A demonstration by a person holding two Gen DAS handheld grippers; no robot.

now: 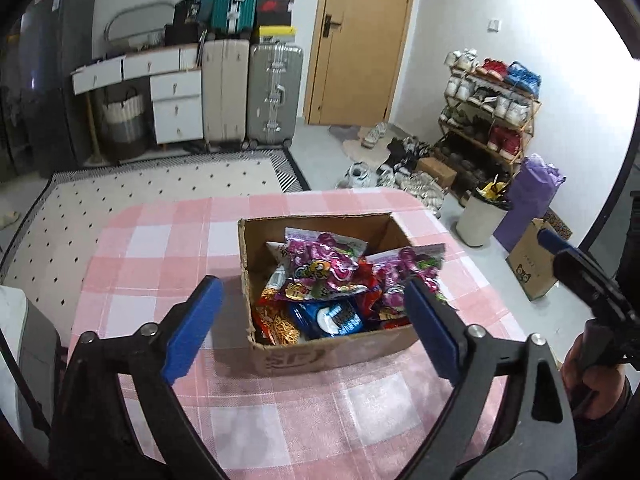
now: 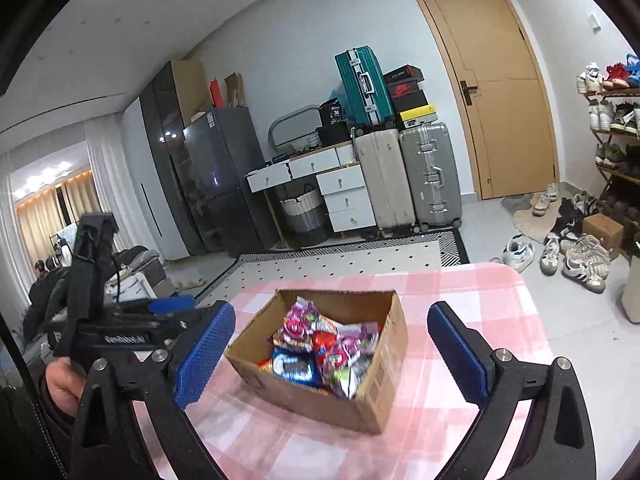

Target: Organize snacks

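Observation:
An open cardboard box (image 1: 332,354) (image 2: 376,404) stands on a table with a pink checked cloth (image 1: 168,248) (image 2: 520,320). Several snack packets fill it: purple candy bags (image 1: 328,256) (image 2: 296,326), a blue cookie pack (image 1: 330,318) (image 2: 294,368), and red and orange packs. My left gripper (image 1: 312,320) hangs open above the box's near side, nothing between its blue pads. My right gripper (image 2: 332,344) is open too, held back from the box and framing it. In the left wrist view the right gripper (image 1: 580,268) shows at the right edge, gripped by a hand (image 1: 596,384).
Beyond the table lie a dotted rug (image 1: 160,184), suitcases (image 1: 272,96), a white drawer desk (image 1: 172,92), a wooden door (image 1: 360,40) and a shoe rack (image 1: 492,104). Loose shoes, a white bin (image 1: 480,216) and a carton (image 1: 532,264) sit on the floor at the right.

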